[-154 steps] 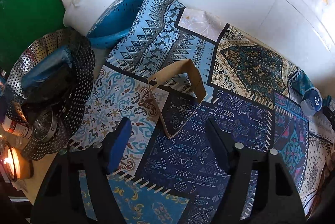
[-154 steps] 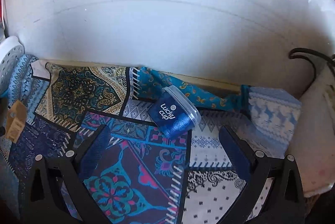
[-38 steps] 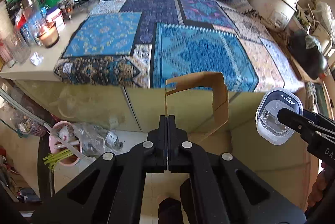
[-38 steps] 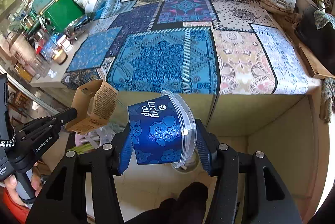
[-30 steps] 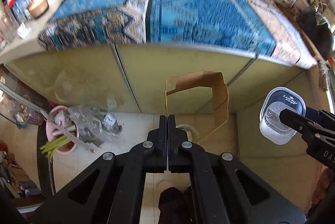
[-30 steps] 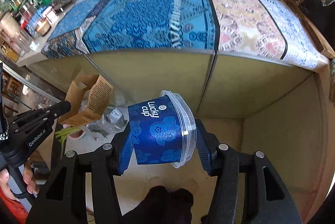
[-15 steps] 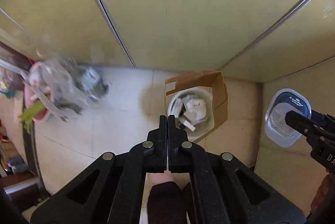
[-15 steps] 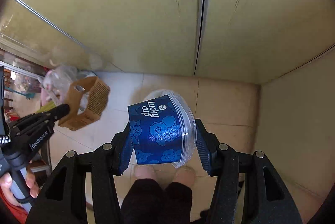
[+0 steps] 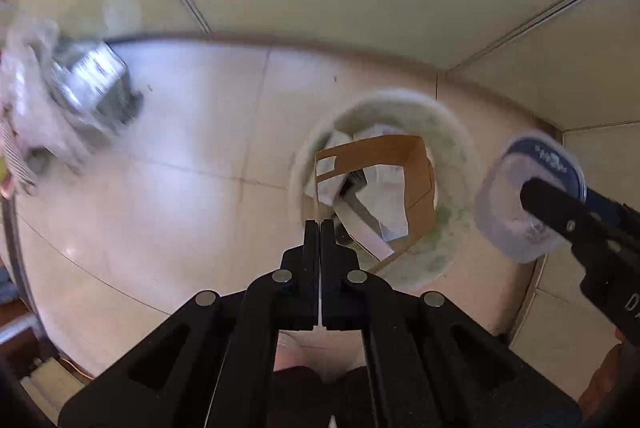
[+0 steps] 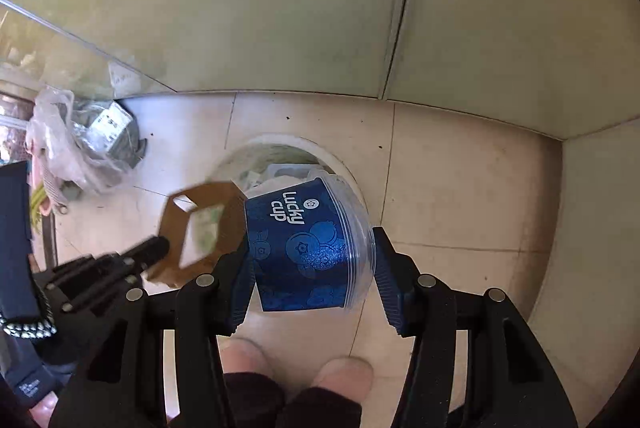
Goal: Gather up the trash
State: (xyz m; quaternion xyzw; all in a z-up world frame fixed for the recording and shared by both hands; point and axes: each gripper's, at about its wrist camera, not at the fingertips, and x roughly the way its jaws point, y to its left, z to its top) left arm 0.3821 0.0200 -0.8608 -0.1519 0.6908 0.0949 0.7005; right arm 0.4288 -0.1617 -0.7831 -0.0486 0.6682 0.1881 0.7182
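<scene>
your brown cardboard sleeve (image 9: 404, 168) is folded open into a hollow loop, one thin edge pinched in the fully closed left tool (image 9: 320, 228); it hangs straight over the round white bin (image 9: 460, 148) on the tiled floor (image 9: 180, 188), crumpled paper (image 9: 384, 200) showing through it. your blue "lucky cup" tub (image 10: 300, 248) with its clear plastic lid lies sideways in the right tool (image 10: 314, 268), both pads pressed against it, above the bin's near right rim. a blurred plastic bag (image 10: 68, 148) lies far left.

Carton (image 9: 416, 172) over bin (image 9: 452, 244), cup (image 10: 304, 248) right, bag (image 10: 80, 148) left
</scene>
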